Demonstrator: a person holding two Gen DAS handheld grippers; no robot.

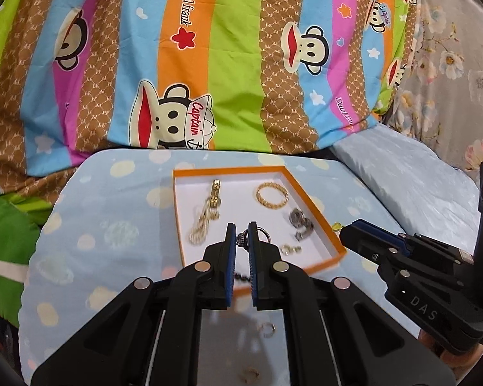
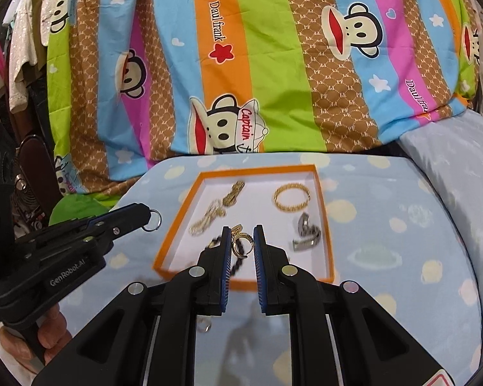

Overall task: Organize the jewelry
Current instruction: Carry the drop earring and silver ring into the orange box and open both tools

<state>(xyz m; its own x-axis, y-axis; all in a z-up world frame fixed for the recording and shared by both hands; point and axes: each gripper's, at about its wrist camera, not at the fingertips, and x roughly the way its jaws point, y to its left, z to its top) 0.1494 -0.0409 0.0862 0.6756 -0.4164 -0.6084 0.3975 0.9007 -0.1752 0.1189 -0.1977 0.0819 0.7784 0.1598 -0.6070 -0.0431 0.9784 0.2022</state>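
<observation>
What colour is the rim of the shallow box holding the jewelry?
Orange, with a white inside; the shallow cardboard box shows best in the right wrist view.

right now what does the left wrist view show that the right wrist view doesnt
Only the left wrist view: small gold hoops in the box's near corner, and the flowered grey cloth.
Only the right wrist view: the gold earring pinched in the right gripper, and hanging clothes.
Both: the orange box, gold bangle, gold chain, silver watch.
</observation>
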